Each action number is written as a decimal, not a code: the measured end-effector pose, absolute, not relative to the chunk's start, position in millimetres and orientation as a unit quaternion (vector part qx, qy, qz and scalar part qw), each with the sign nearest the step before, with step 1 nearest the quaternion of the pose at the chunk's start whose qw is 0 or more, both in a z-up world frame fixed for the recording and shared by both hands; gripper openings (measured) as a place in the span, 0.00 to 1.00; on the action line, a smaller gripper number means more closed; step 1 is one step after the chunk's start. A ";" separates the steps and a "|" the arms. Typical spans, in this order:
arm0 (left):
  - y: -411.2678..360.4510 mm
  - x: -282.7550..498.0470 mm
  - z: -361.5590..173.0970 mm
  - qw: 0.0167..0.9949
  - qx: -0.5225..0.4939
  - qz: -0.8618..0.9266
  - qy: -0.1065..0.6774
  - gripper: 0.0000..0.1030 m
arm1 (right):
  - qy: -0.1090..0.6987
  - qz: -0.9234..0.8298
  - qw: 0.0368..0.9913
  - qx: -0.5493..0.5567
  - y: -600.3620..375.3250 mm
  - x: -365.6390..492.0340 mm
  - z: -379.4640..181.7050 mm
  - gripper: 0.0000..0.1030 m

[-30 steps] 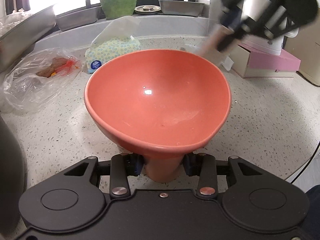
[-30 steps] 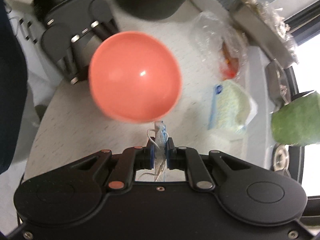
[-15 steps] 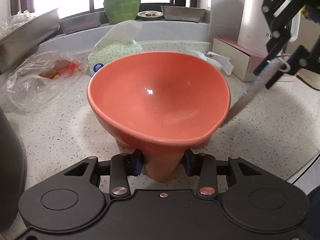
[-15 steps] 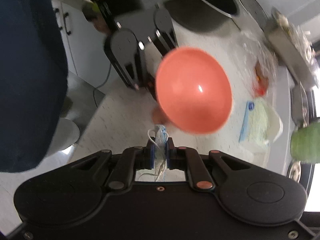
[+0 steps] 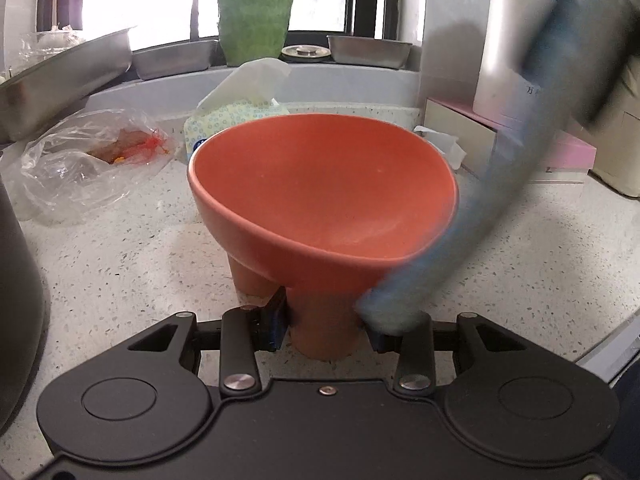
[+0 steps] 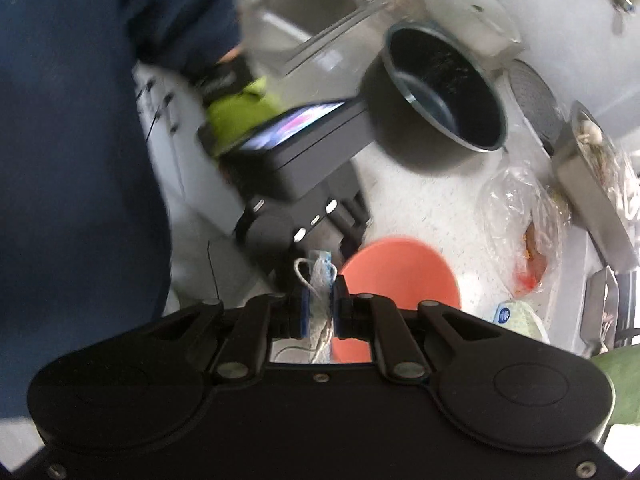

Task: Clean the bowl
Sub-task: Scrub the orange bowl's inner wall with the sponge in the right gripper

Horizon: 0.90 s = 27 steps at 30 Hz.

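An orange footed bowl (image 5: 320, 184) stands tilted over the speckled counter, and my left gripper (image 5: 324, 324) is shut on its foot. Its inside looks bare. My right gripper (image 6: 320, 308) is shut on a blue-and-white cloth (image 6: 320, 276) with a loose string. From the left wrist view the right gripper (image 5: 592, 40) is a blur high on the right. The cloth (image 5: 480, 208) hangs from it as a blue streak past the bowl's right rim, down to my left fingers. The right wrist view looks down on the bowl (image 6: 400, 276) just right of the cloth, with the left gripper (image 6: 304, 220) beyond.
A tissue pack (image 5: 236, 120) and a plastic bag of scraps (image 5: 88, 160) lie behind the bowl on the left. A black pot (image 6: 444, 92) stands further left, a white kettle (image 5: 508, 40) on a pink box at the right. A person's dark sleeve (image 6: 80, 140) fills the right view's left side.
My right gripper has swung with the cloth from behind the bowl round to its right side and closer; the cloth now trails along the right rim. The bowl stays in the left grip.
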State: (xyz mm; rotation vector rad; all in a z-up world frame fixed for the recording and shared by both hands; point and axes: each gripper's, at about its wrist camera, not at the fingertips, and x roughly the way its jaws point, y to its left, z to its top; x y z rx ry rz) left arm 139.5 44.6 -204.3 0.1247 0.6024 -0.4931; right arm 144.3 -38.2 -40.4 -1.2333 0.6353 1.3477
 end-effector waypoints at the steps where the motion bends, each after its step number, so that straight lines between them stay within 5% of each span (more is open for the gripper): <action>1: 44.7 139.2 -204.5 0.924 0.058 -0.239 0.292 0.37 | 0.278 0.574 0.574 -0.513 -34.1 149.3 -38.5 0.12; 12: 45.1 141.2 -203.3 0.924 0.056 -0.242 0.290 0.37 | 0.264 0.586 0.607 -0.468 16.5 183.6 -30.0 0.13; 27: 43.0 146.0 -200.9 0.918 0.063 -0.245 0.304 0.37 | 0.230 0.534 0.603 -0.546 25.8 237.2 -57.7 0.12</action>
